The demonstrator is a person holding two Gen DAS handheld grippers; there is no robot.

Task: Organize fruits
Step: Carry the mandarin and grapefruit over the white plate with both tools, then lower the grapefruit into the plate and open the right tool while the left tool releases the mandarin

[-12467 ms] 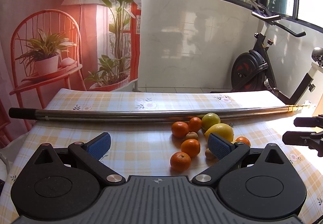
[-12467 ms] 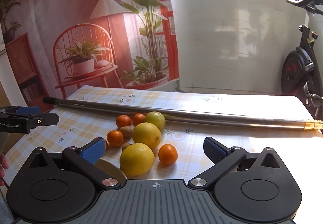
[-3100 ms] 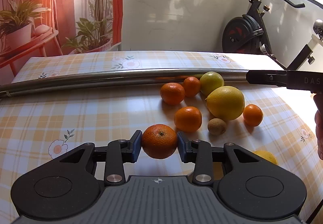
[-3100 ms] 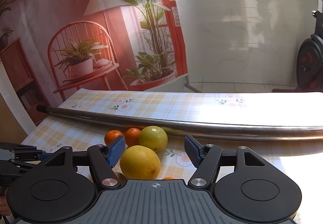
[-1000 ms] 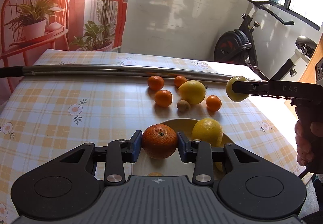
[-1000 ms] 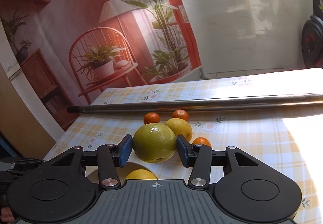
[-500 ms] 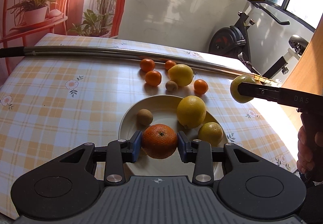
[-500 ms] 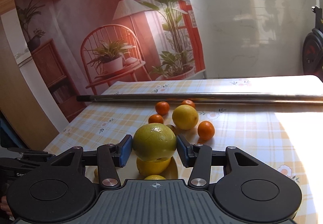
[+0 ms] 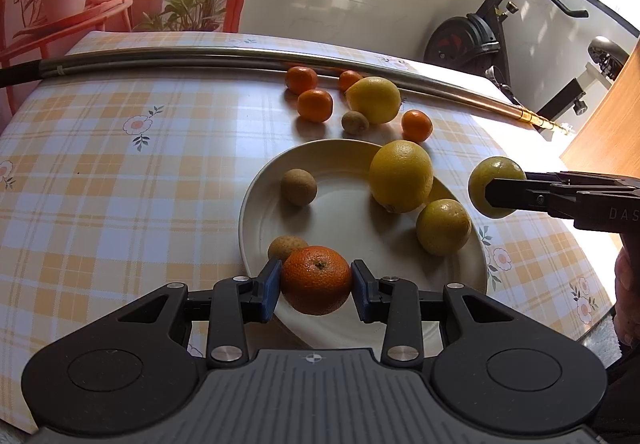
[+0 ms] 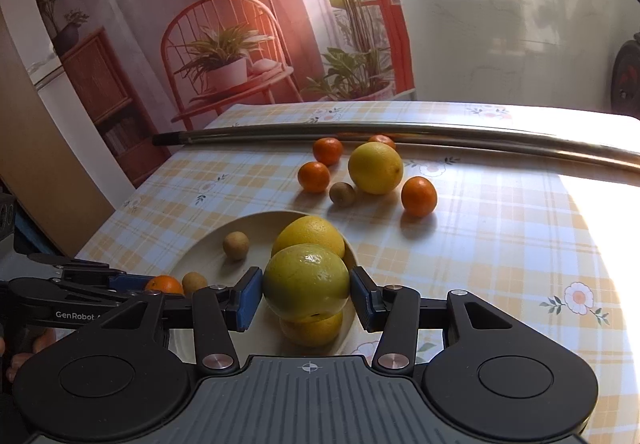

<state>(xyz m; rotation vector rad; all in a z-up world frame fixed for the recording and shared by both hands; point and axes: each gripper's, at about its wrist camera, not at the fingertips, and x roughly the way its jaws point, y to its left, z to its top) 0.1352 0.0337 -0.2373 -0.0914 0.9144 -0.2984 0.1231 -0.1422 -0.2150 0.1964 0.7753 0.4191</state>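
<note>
My left gripper (image 9: 316, 286) is shut on an orange mandarin (image 9: 316, 280), held over the near rim of a cream plate (image 9: 256, 200). On the plate lie a large yellow orange (image 9: 401, 176), a yellow-green citrus (image 9: 443, 227) and two small brown fruits (image 9: 298, 187). My right gripper (image 10: 306, 298) is shut on a yellow-green citrus (image 10: 306, 286) above the plate's right side (image 10: 208, 240). In the left wrist view that citrus (image 9: 482, 180) hangs just right of the plate. Loose mandarins (image 9: 315, 105), a lemon-yellow citrus (image 9: 374, 99) and a kiwi (image 9: 355, 122) lie beyond the plate.
A long metal pole (image 9: 240, 58) lies across the far side of the checked tablecloth (image 9: 120, 164). An exercise bike (image 9: 480, 32) stands past the table's right end. A hand (image 9: 628, 284) holds the right gripper near the table's right edge.
Both grippers have lifted fruits from the pile and carried them back over the plate. In the last half second both have come lower and nearer to the plate.
</note>
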